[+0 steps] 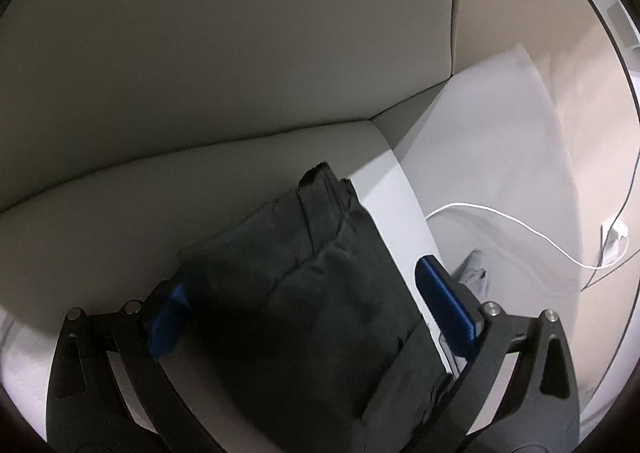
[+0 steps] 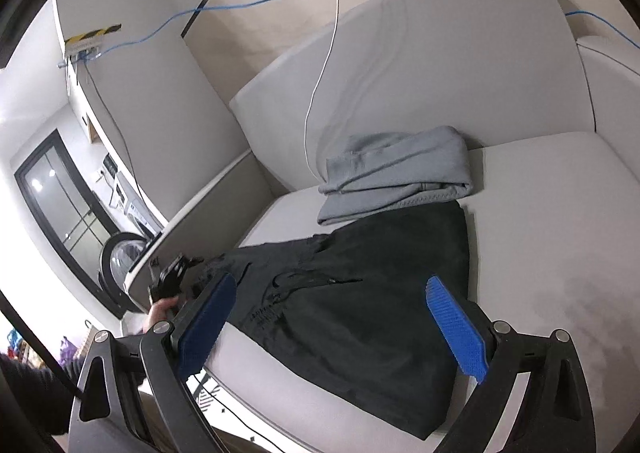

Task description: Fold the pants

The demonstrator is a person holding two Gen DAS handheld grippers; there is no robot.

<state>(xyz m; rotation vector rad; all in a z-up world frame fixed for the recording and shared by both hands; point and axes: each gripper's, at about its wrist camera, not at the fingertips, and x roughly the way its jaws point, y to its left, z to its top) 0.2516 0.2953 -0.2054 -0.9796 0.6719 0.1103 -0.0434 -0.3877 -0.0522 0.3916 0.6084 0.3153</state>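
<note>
Black pants [image 2: 360, 305] lie folded flat on a pale grey sofa seat [image 2: 560, 245]. My right gripper [image 2: 332, 329] hovers above them, jaws wide open and empty. In the left wrist view the same pants [image 1: 288, 293] lie between my left gripper's [image 1: 304, 305] blue pads [image 1: 444, 301], which stand wide apart; the cloth covers part of the left pad. The left gripper and the hand holding it [image 2: 168, 293] show at the seat's left edge in the right wrist view.
A folded grey garment [image 2: 396, 173] lies behind the pants against the sofa back [image 2: 440, 65]. A white cable [image 2: 320, 69] hangs over the backrest. The armrest [image 2: 208, 221] is at the left. A white cable [image 1: 520, 229] lies on the floor.
</note>
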